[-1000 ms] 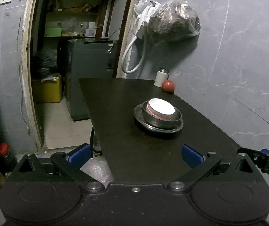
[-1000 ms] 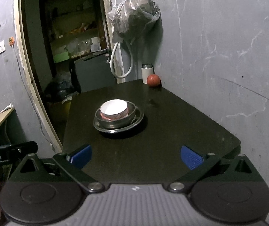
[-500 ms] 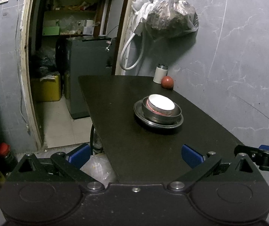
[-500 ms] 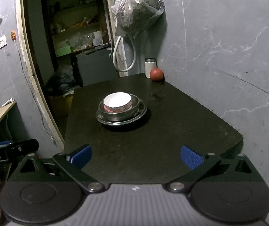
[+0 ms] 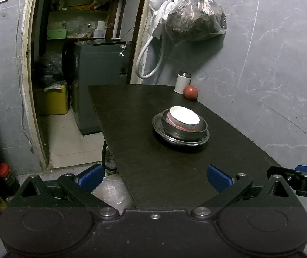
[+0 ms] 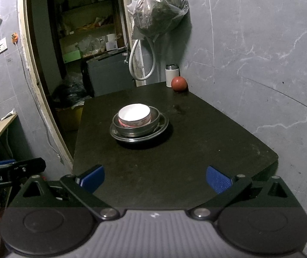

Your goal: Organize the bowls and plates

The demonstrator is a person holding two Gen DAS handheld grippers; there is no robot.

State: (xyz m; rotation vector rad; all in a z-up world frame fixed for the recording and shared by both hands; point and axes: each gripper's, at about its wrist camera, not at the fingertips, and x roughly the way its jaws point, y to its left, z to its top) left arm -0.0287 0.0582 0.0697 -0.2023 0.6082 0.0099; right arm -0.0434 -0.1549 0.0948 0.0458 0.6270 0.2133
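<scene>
- The stack sits near the middle of the dark matte table (image 6: 207, 142): a small white ceramic bowl with a red band (image 6: 134, 114) nested in a steel bowl (image 6: 136, 126), which rests on a shallow round steel plate (image 6: 119, 134).
- The left gripper (image 5: 154, 177) and the right gripper (image 6: 154, 177) both hover at the near edge, blue pads spread wide apart, holding nothing, well apart from the stack.
- The white bowl is likely the light but chip-prone piece; I would pinch its rim on one side, one finger inside and one outside.
- The steel pieces look stiff, smooth and probably slippery, so a firm rim pinch suits them.
- The plate's low rim gives little to grip.
- A red round fruit (image 6: 179, 83) and a white cylindrical canister (image 6: 172, 75) stand at the far right.
</scene>
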